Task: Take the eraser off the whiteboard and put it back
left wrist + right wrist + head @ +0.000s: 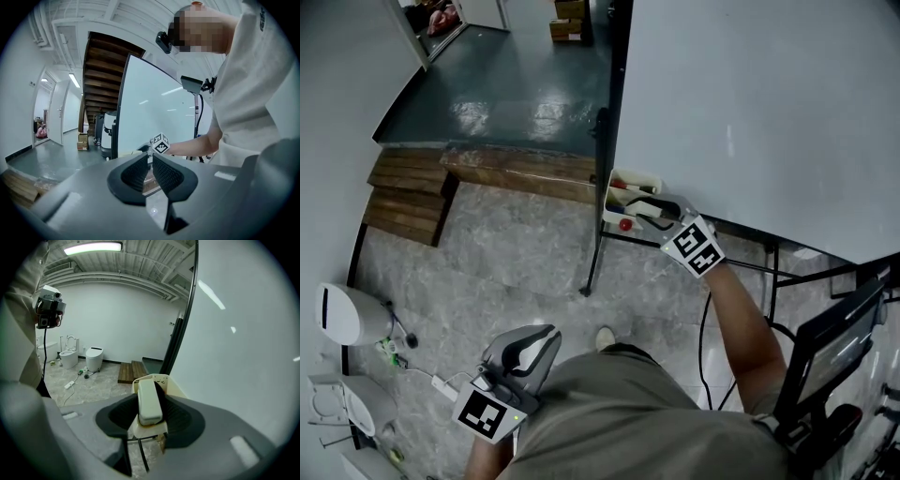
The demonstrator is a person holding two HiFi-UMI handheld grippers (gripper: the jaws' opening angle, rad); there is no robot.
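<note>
We see the whiteboard (750, 103) with a cream tray (637, 175) at its bottom corner. Our left gripper (150, 159) hangs well apart from the board, its jaws barely apart and empty. Our right gripper (652, 214) is at the tray, its jaws closing around the eraser (149, 404), which stands between them over the tray's near rim

Head view looks steeply down; all three views share the whiteboard (750, 103).

light: bright, even | glare: whiteboard (243, 333) streaks | edges: fisheye vignette
</note>
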